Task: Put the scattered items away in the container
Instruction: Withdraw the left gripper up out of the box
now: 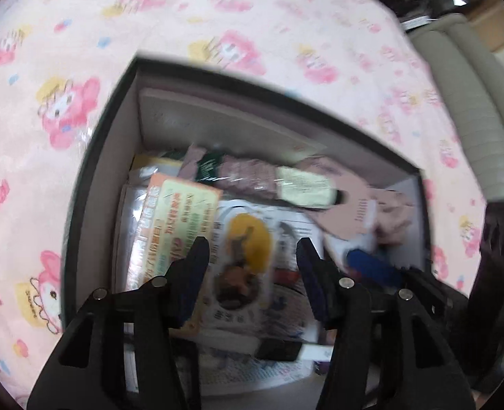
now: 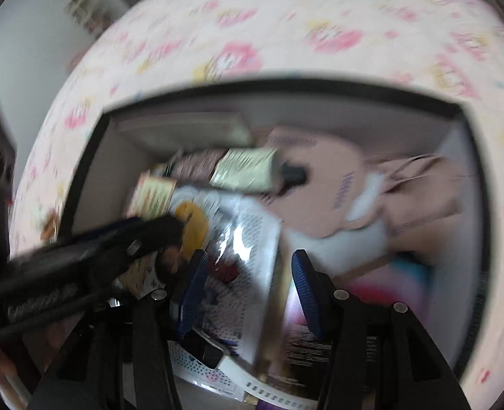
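Both tongs hang over the dark-rimmed cardboard box, which sits on a pink cartoon-print blanket. The left tongs are spread apart with nothing pinched, right above a clear-wrapped packet with a yellow oval picture. The right tongs are also parted and empty. The box is crammed: an orange printed card, a pale cream tube with a black cap, a pink paper bag. The left tongs cut across the right wrist view.
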The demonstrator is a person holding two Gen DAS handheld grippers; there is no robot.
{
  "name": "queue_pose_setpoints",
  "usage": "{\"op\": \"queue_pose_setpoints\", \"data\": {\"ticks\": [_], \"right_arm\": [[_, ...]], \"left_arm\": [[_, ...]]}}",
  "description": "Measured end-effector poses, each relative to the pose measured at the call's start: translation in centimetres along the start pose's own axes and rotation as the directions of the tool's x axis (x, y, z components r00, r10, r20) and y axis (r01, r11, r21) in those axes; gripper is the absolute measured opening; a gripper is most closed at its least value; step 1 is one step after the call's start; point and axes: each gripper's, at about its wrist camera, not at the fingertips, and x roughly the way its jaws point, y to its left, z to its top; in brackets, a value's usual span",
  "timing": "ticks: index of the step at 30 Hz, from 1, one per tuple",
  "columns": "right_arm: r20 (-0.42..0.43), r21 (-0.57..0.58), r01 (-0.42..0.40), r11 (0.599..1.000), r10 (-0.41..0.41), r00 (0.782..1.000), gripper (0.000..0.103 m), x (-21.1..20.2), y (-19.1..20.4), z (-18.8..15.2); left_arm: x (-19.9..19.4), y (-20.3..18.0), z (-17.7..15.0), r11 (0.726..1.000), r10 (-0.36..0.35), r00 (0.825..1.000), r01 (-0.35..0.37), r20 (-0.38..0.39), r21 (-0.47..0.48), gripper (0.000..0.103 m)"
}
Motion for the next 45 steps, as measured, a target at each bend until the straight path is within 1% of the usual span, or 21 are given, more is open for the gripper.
{"op": "queue_pose_setpoints", "data": {"ticks": [1,3,4,6,8,10,11,13,15,21,24,26,29,32,34,38,41,45], "right_arm": [[0.029,0.002,0.023,1.000,-0.023,0.999,0.047,-0.9,-0.1,-0.1],[0.123,0.021,0.054,0.998,-0.056,0.991,0.047,-3.4,-0.3,-0.9],[0.161,0.033,0.061,0.998,-0.065,0.985,0.047,-4.6,-0.4,-1.4],[0.214,0.065,0.050,0.997,-0.063,0.975,0.047,-6.8,-0.6,-2.7],[0.250,0.085,0.065,0.994,-0.084,0.965,0.047,-8.6,-0.5,-3.7],[0.289,0.082,0.070,0.994,-0.091,0.953,0.048,-9.9,-0.1,-4.9],[0.309,0.097,0.074,0.992,-0.101,0.946,0.053,-10.9,-0.2,-5.8],[0.335,0.117,0.063,0.991,-0.099,0.937,0.058,-12.1,0.2,-7.4],[0.359,0.121,0.046,0.992,-0.087,0.929,0.058,-13.3,1.0,-9.6],[0.399,0.134,0.054,0.990,-0.104,0.911,0.059,-16.5,2.7,-14.4],[0.427,0.142,0.057,0.988,-0.113,0.897,0.060,-17.9,3.6,-16.5],[0.445,0.140,0.057,0.988,-0.114,0.888,0.061,-18.6,4.5,-17.6],[0.458,0.135,0.071,0.988,-0.125,0.880,0.061,-19.4,5.7,-19.0],[0.458,0.106,0.078,0.991,-0.118,0.881,0.061,-19.8,6.9,-19.6],[0.464,0.095,0.088,0.992,-0.122,0.877,0.061,-20.0,7.8,-20.0],[0.469,0.074,0.082,0.994,-0.107,0.877,0.061,-20.1,9.4,-20.6],[0.466,0.051,0.090,0.995,-0.104,0.879,0.061,-20.1,10.7,-20.8],[0.462,0.026,0.066,0.997,-0.071,0.884,0.061,-19.8,12.4,-21.0]], "left_arm": [[-1.3,-0.3,-0.5,1.000,-0.011,0.999,0.011,0.035,0.017,0.055],[-4.4,-0.7,-2.3,0.998,-0.022,0.994,0.015,0.108,0.063,0.055],[-5.0,-1.5,-2.4,0.997,-0.025,0.990,0.014,0.141,0.079,0.056],[-4.5,-4.0,-0.9,0.994,-0.032,0.981,0.011,0.192,0.107,0.057],[-6.1,-4.9,-1.4,0.992,-0.039,0.975,0.012,0.220,0.125,0.058],[-7.2,-6.2,-2.1,0.988,-0.056,0.969,0.019,0.242,0.154,0.059],[-7.1,-6.9,-2.3,0.986,-0.062,0.967,0.021,0.247,0.166,0.060],[-8.5,-7.7,-3.6,0.982,-0.074,0.965,0.027,0.250,0.189,0.062],[-9.9,-7.9,-5.1,0.978,-0.092,0.964,0.040,0.249,0.205,0.063],[-12.9,-8.1,-9.5,0.964,-0.114,0.959,0.045,0.259,0.260,0.065],[-13.9,-8.2,-11.3,0.960,-0.129,0.958,0.055,0.258,0.276,0.065],[-14.5,-8.1,-12.5,0.958,-0.121,0.957,0.043,0.262,0.284,0.065],[-15.5,-7.7,-13.7,0.958,-0.125,0.953,0.044,0.274,0.284,0.065],[-16.7,-7.2,-14.9,0.958,-0.119,0.948,0.031,0.295,0.285,0.065],[-17.3,-6.9,-15.3,0.959,-0.111,0.945,0.021,0.308,0.282,0.065],[-18.1,-5.6,-15.7,0.963,-0.119,0.943,0.034,0.309,0.267,0.065],[-18.9,-4.7,-16.0,0.966,-0.097,0.944,0.013,0.315,0.257,0.065],[-20.3,-3.3,-16.6,0.969,-0.072,0.938,-0.015,0.339,0.247,0.065]]}}
